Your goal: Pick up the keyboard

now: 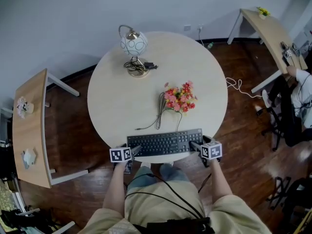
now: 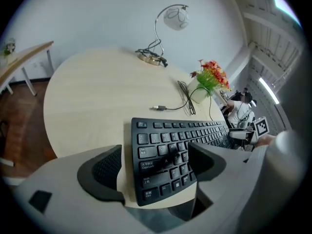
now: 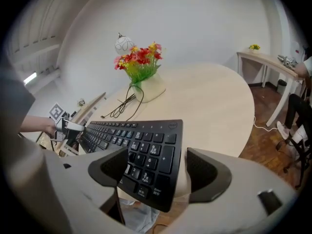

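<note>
Black flat keyboard lay at near edge of round pale wood table. Left gripper gaped wide round its left end, right gripper likewise round right end, no squeeze.

Black keyboard on a cream table, red-brown plank floor.
Keyboard lettering is white; flowers red, pink and yellow over green; lamp globe white with dark criss-cross lines, base brass; wall pale grey; trousers khaki; left gripper and right gripper grey with black pads and black-on-white square markers.
</note>
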A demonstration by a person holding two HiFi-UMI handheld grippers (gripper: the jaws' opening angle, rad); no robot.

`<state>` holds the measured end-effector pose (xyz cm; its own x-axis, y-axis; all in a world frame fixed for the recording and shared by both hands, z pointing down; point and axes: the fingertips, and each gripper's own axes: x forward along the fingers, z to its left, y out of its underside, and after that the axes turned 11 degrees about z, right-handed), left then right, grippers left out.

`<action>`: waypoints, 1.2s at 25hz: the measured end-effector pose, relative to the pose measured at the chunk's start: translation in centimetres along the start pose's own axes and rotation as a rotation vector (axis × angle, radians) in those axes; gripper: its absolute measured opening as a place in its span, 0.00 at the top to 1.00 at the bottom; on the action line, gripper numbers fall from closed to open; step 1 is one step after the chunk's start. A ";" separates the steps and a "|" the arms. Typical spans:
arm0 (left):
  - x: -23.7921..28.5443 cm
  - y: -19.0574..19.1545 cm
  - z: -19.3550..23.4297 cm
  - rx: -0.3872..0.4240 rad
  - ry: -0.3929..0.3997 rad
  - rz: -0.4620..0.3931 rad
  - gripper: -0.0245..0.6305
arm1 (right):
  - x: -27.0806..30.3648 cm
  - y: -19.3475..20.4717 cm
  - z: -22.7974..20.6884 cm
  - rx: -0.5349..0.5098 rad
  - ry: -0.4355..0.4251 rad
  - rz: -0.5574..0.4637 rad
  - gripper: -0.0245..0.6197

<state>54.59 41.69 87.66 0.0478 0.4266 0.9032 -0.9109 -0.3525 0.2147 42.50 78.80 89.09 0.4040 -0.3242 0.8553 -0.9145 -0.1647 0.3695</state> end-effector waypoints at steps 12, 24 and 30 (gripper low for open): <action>0.2 0.7 -0.2 -0.017 0.073 0.087 0.49 | 0.2 -0.4 1.2 0.070 0.012 0.043 0.40; -10.1 -8.7 -2.0 0.070 0.128 -0.252 0.49 | -11.2 -12.2 7.2 0.040 -0.027 -0.429 0.40; -19.9 -16.1 -4.5 0.188 0.143 -0.517 0.49 | -18.8 -18.1 11.4 -0.018 -0.043 -0.686 0.40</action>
<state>66.43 42.61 64.61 0.4004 0.6871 0.6063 -0.6945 -0.2041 0.6900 51.70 77.27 62.20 0.8919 -0.1892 0.4108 -0.4518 -0.3306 0.8286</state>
